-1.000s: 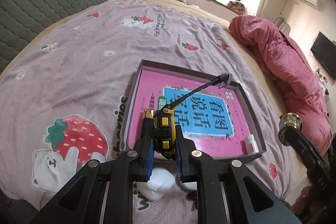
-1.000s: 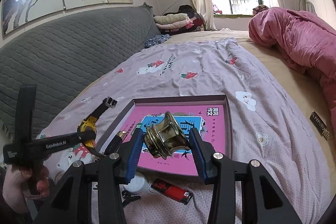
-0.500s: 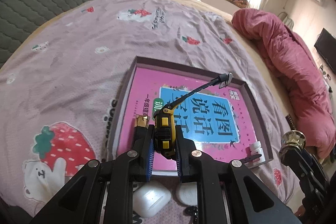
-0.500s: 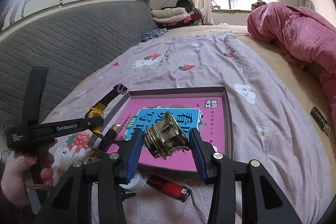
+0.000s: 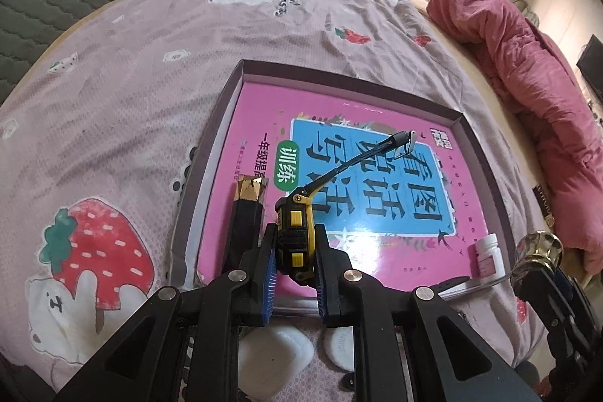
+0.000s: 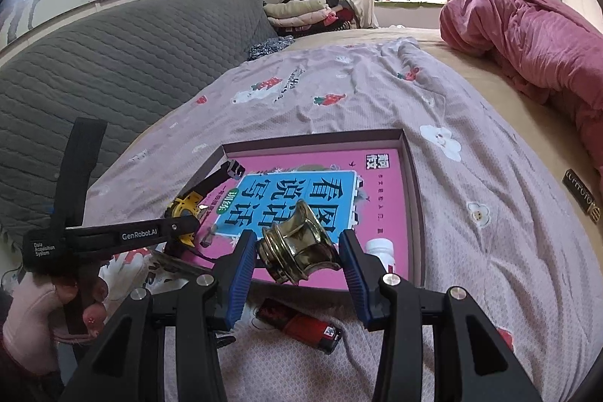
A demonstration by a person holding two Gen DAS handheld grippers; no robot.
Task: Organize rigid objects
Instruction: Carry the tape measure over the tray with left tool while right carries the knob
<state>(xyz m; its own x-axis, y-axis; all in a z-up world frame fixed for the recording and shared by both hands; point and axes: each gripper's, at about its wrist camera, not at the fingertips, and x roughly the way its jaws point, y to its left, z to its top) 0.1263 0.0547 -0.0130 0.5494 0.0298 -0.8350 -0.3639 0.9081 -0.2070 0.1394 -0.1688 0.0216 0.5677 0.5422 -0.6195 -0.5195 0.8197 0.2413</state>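
Observation:
My left gripper [image 5: 294,274] is shut on a yellow-and-black tape measure [image 5: 294,236] with its tape end [image 5: 405,140] sticking out over a shallow purple tray [image 5: 233,93] that holds a pink book [image 5: 339,123]. My right gripper [image 6: 297,270] is shut on a brass knob [image 6: 297,247], held above the tray's near edge [image 6: 412,198]. A black-and-gold lipstick [image 5: 247,213] lies at the tray's left side. A small white bottle [image 6: 380,249] lies at its right corner.
A red lighter [image 6: 301,324] lies on the bedsheet under my right gripper. A white earbud case [image 5: 275,353] and a white round pad [image 5: 339,345] lie under my left gripper. A pink quilt [image 6: 527,40] is at the right, a grey headboard [image 6: 113,63] at the left.
Both grippers have moved forward toward the tray with their objects held. The white bottle and lipstick now show more fully.

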